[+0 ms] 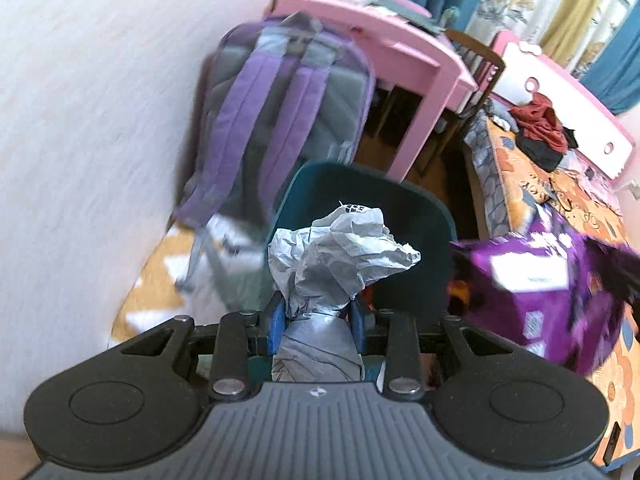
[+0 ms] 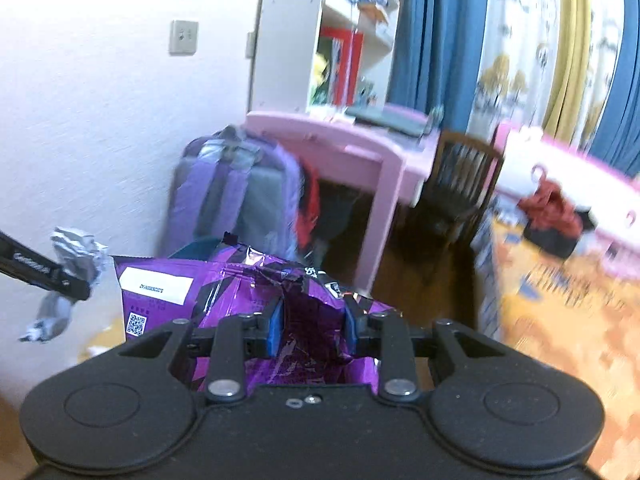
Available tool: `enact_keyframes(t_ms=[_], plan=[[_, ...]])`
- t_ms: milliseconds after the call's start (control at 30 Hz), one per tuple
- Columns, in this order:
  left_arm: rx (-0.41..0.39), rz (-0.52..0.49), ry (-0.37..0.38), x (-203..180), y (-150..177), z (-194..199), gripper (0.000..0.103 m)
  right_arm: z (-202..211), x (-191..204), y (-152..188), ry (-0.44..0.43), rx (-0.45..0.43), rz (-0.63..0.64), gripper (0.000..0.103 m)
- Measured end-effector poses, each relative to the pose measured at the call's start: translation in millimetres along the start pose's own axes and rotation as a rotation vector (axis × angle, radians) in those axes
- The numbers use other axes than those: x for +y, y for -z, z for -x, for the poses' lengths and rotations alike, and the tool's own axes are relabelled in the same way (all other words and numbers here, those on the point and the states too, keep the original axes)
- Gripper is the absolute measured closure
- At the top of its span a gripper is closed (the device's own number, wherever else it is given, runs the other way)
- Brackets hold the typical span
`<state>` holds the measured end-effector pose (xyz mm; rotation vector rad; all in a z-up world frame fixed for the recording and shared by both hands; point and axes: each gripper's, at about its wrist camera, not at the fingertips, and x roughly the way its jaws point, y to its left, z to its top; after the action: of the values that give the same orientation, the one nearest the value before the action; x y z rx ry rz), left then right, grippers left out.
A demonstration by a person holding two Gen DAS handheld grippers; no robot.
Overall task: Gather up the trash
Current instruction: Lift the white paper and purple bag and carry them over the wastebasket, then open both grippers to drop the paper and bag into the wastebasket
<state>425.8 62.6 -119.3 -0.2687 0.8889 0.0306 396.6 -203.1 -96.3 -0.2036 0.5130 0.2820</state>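
A crumpled ball of grey-white paper [image 1: 340, 248] sticks up between the blue pads of my left gripper [image 1: 318, 320], which is shut on it. The same crumpled paper [image 2: 72, 256] shows at the left of the right wrist view, pinched by the left gripper's black finger [image 2: 44, 274]. My right gripper [image 2: 312, 326] is shut on a crinkled purple snack bag [image 2: 224, 284]; the bag [image 1: 540, 280] also shows blurred at the right of the left wrist view. A dark teal bin [image 1: 360, 200] with an open top sits below and behind the paper.
A purple and grey backpack [image 1: 280, 112] leans against the white wall. Beside it stands a pink desk [image 1: 400, 48] with a dark wooden chair [image 2: 460, 184]. A bed with an orange patterned cover [image 1: 560, 184] and a heap of red and black clothes [image 1: 540, 132] lies right.
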Motion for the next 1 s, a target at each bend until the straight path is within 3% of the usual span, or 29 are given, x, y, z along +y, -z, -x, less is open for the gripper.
enact_keyframes(t_ms=[300,433,633,867,1000], plan=[[0.036,-0.035,-0.017,-24.6,-53.6,-65.8,0.071,-66.4,38.5,-49.6,0.148,-0.035,0.239,0.074],[0.090,-0.044,-0.053,-25.0,-56.4,-101.1,0.071,-103.0,72.9,-48.7,0.221,-0.032,0.430,0.074],[0.185,-0.064,-0.112,-18.0,-47.3,-149.8,0.071,-152.5,111.4,-19.5,0.240,0.037,0.634,0.073],[0.244,-0.058,-0.118,-12.4,-40.3,-180.9,0.071,-176.7,128.5,-1.6,0.179,0.098,0.623,0.070],[0.280,-0.061,-0.122,-14.1,-33.5,-193.0,0.071,-178.1,127.4,4.8,0.093,0.142,0.522,0.062]])
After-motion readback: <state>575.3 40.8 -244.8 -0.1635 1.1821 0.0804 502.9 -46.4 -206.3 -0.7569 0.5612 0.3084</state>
